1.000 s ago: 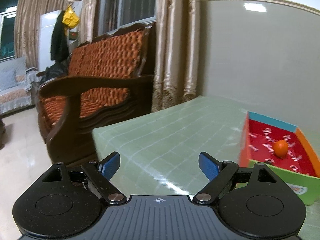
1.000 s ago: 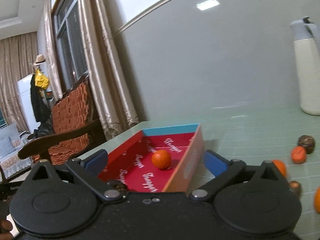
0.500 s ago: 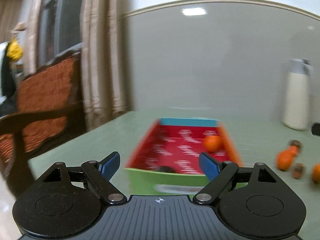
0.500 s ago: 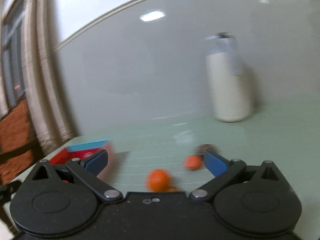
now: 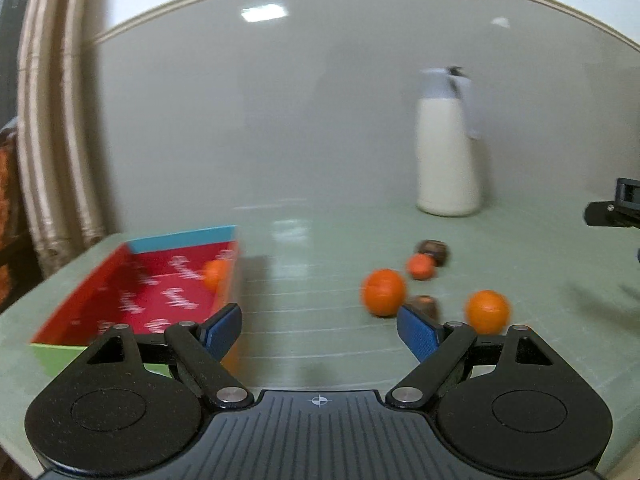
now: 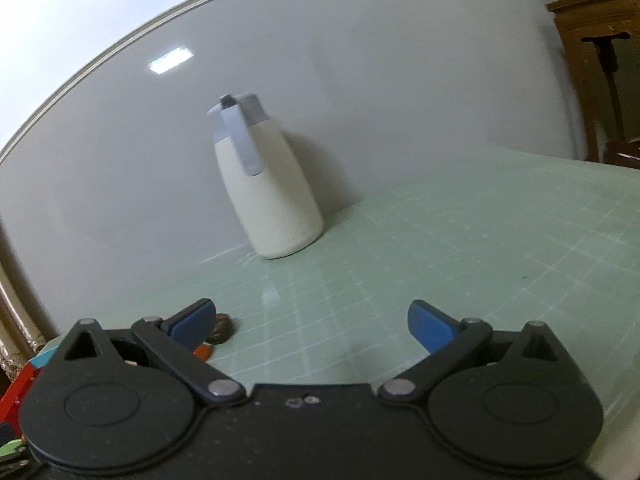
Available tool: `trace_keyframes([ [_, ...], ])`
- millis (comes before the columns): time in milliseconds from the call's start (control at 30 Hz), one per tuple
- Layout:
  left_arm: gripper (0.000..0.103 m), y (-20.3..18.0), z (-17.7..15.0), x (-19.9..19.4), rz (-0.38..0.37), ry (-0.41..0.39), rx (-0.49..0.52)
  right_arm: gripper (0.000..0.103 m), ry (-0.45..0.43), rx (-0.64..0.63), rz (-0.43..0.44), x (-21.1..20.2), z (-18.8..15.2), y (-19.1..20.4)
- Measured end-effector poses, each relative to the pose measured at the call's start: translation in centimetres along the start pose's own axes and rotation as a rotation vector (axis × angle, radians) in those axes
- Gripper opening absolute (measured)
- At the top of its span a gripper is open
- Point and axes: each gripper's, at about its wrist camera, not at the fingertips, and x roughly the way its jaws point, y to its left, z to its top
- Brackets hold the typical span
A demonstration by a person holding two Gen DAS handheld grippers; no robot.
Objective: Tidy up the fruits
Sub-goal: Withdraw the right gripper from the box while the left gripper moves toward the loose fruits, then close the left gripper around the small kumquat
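**Fruit sorting: both tools wide open, nothing picked up**

Left wrist view: my left tool point(image 5: 320, 330) is spread wide with nothing between the blue pads, hanging over the pale green counter point(image 5: 320, 232). Off to the left sits the box point(image 5: 80, 354), red inside with white lettering, a blue far wall and a green near wall, and there's one orange point(image 5: 215, 273) in it, up against the right-hand wall toward the far end. Loose fruit on the counter to the right: an orange point(image 5: 383, 292) just beyond my right pad, another orange point(image 5: 487, 311) further right, a smaller orange one point(image 5: 420, 266) behind them, touching a dark brown fruit point(image 5: 433, 249). A second brown fruit point(image 5: 424, 304) peeks out between the two bigger oranges, partly hidden by my pad. A white jug point(image 5: 447, 160) with a grey lid stands at the back by the wall. It's all a bit blurry.

Right wrist view: my right tool point(image 6: 312, 322) is also wide open and holding nothing. It's pointing at the same white jug point(image 6: 276, 200). Only one brown fruit point(image 6: 221, 326) and a sliver of something orange point(image 6: 202, 351) show, tucked behind the left pad. A corner of the box point(image 6: 22, 384) pokes in at the far left edge.
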Motion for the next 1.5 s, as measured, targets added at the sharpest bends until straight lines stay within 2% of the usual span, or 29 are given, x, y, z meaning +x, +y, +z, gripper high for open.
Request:
trace_keyframes([
  [167,0.083,-3.4,0.1,0.8,-0.090,0.026,0.019,0.103,-0.005,-0.005,-0.021,-0.6,-0.1,-1.4],
  [233,0.073,-4.9,0.1,1.0,-0.132,0.042,0.047,0.103,-0.010,-0.007,-0.038,-0.9,-0.1,-2.1],
  [267,0.063,-5.6,0.0,1.1,-0.156,0.050,0.057,0.103,-0.011,-0.006,-0.044,-1.0,-0.1,-2.5],
  [300,0.059,-6.4,-0.1,1.2,-0.178,0.061,0.065,0.103,-0.013,-0.002,-0.050,-1.3,-0.1,-3.0],
  [467,0.058,-9.1,-0.5,1.5,-0.223,0.094,0.067,0.103,-0.023,0.035,-0.070,-2.5,0.3,-5.1],
  [633,0.046,-10.9,-0.9,2.0,-0.242,0.147,0.030,0.103,-0.028,0.045,-0.073,-2.4,0.6,-6.2],
  [1033,0.044,-12.2,-1.2,3.0,-0.220,0.158,0.011,0.103,-0.040,0.045,-0.084,-3.2,0.8,-6.5],
  [1100,0.037,-12.5,-1.1,3.1,-0.228,0.159,0.008,0.103,-0.038,0.043,-0.081,-3.3,0.7,-6.4],
  [1400,0.018,-12.8,-1.1,3.5,-0.262,0.157,0.008,0.103,-0.029,0.047,-0.088,-3.3,0.8,-6.5],
  [1500,0.018,-12.8,-1.1,3.5,-0.266,0.154,0.014,0.103,-0.027,0.041,-0.085,-3.2,0.8,-6.4],
])
